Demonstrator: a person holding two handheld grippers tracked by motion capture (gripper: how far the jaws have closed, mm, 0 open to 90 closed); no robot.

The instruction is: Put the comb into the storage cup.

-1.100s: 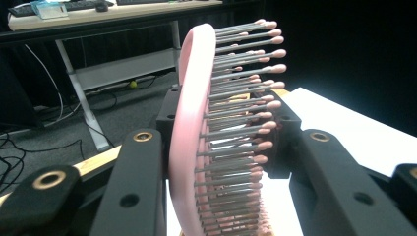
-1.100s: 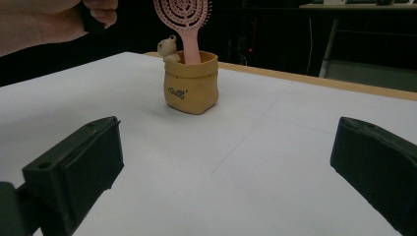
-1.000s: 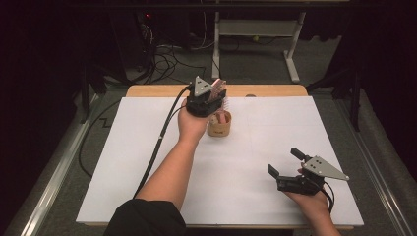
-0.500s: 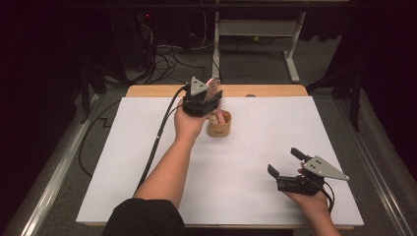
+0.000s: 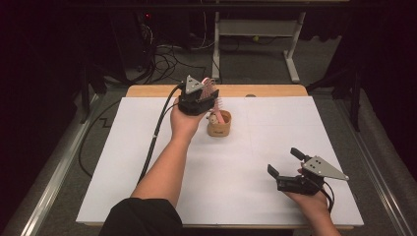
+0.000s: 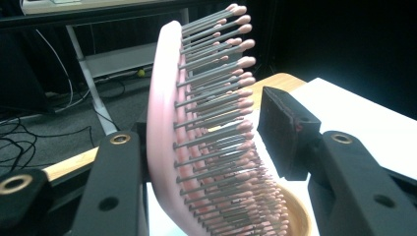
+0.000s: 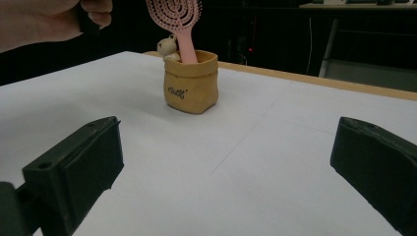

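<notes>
A pink hairbrush [image 5: 212, 90] stands handle-down in a small tan pouch [image 5: 219, 126] at the far middle of the white table, beside a small beige figure [image 7: 167, 48]. My left gripper [image 5: 209, 101] hangs over the pouch with the brush head [image 6: 196, 128] between its jaws. The jaws have just been opening: the brush's back leans by the left jaw, and the right pad [image 6: 285, 132] stands clear of the bristles. The pouch's rim [image 6: 297, 216] shows below. My right gripper [image 5: 283, 161] rests low at the near right, open and holding nothing, and faces the pouch [image 7: 191, 83] and the brush [image 7: 174, 14].
The white sheet [image 5: 147, 162] covers the table, with a wooden strip [image 5: 275, 90] along its far edge. Cables [image 5: 167, 54] and a white desk frame [image 5: 255, 29] lie on the floor behind. The left gripper's cable [image 5: 157, 132] trails across the table's left half.
My left hand and gripper have drifted slightly to the left at the brush head. The brush stays upright in the pouch. The right gripper has not moved.
</notes>
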